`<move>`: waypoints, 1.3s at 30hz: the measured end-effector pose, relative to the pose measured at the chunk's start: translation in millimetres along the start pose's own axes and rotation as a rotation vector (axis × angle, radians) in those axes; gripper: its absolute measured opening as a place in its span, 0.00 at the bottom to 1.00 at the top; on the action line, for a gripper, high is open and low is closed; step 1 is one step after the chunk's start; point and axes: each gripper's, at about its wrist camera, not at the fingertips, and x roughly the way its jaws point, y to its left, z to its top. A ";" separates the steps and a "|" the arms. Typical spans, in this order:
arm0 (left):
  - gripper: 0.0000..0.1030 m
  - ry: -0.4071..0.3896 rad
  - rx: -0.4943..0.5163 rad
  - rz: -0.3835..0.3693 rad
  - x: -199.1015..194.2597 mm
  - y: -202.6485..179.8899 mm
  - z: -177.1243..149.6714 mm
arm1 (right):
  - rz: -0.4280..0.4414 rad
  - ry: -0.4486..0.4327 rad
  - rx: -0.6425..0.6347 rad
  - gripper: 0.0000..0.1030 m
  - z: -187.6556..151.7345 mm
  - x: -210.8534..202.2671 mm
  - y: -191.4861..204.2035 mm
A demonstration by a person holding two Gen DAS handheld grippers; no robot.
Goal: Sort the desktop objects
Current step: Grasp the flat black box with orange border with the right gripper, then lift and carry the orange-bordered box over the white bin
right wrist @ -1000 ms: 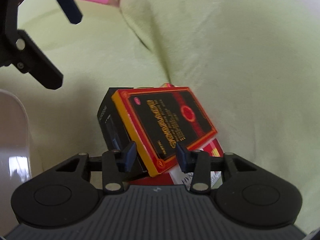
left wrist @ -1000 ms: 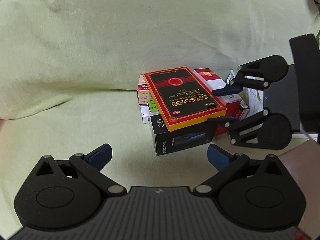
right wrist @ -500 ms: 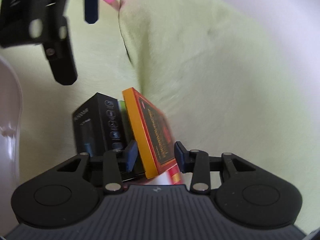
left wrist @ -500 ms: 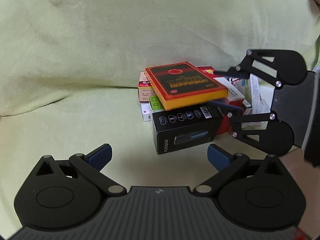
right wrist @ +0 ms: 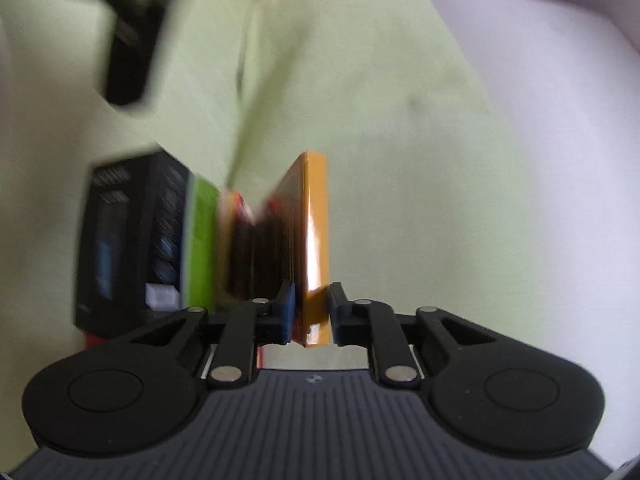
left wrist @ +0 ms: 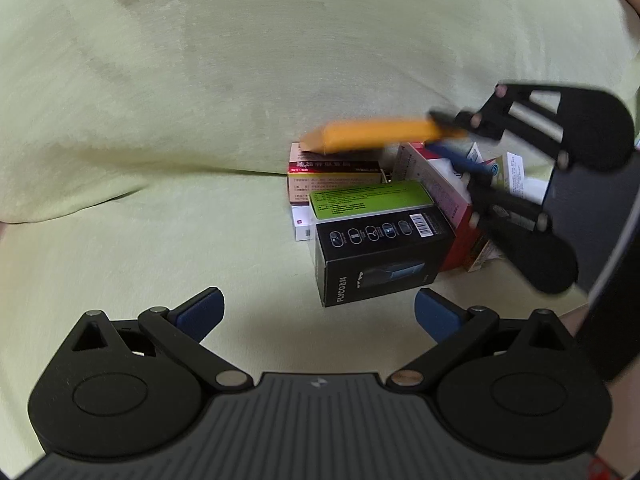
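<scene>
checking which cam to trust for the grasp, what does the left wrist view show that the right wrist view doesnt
Only the left wrist view shows the open left gripper, the red and white boxes behind the pile, and the orange box clear above the pile.

Only the right wrist view shows both blue pads of the right gripper pressed on that box's end.

Both show the orange box, the black FLYCO box and the green box on the pale green cloth.

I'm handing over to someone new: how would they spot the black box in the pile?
On the green cloth sits one cluster of boxes. The black box is its nearest member, just ahead of the open left claw, under a lime-green box. It alone is black, with white icons.
</scene>
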 end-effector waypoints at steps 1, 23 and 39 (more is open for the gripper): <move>0.99 0.000 -0.005 0.001 0.0 0.7 -0.1 | 0.043 0.005 0.033 0.14 -2.7 2.7 -5.6; 0.99 -0.017 -0.011 0.000 -27.1 -7.7 -6.9 | 0.070 -0.096 0.121 0.11 -28.8 -48.6 -39.1; 0.99 -0.113 0.194 -0.057 -143.2 -70.4 -39.4 | 0.238 -0.150 0.327 0.11 -48.4 -205.0 -108.0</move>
